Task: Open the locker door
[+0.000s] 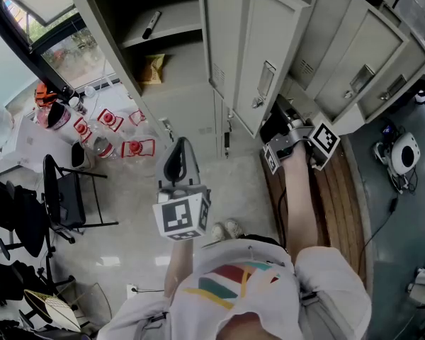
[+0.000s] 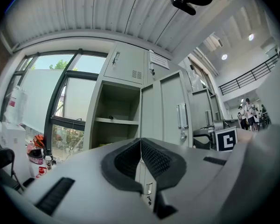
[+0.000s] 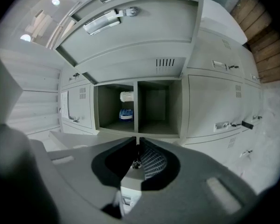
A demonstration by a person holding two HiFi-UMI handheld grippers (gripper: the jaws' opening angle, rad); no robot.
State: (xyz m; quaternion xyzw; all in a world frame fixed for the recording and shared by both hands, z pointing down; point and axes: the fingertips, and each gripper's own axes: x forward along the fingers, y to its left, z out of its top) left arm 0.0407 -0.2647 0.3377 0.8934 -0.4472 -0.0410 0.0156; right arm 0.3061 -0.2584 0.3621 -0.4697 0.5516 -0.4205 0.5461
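Note:
A row of grey lockers fills the top of the head view. One tall locker door [image 1: 265,55] stands swung open, with its handle [image 1: 266,78] facing me. My right gripper [image 1: 275,123] is just below that door, low against the lockers. In the right gripper view its jaws [image 3: 136,149] are shut on the thin edge of a grey locker door [image 3: 127,190], with a small knob between the pads. Two open compartments [image 3: 137,107] lie beyond. My left gripper [image 1: 177,151] hangs over the floor away from the lockers, shut with nothing between its pads [image 2: 154,158].
An open locker at the left holds a marker [image 1: 151,23] and a snack bag [image 1: 154,68]. Red-capped containers [image 1: 120,137] and a black chair [image 1: 67,197] stand on the floor at the left. A wooden strip [image 1: 340,190] runs under my right arm. A white device [image 1: 404,151] lies at the far right.

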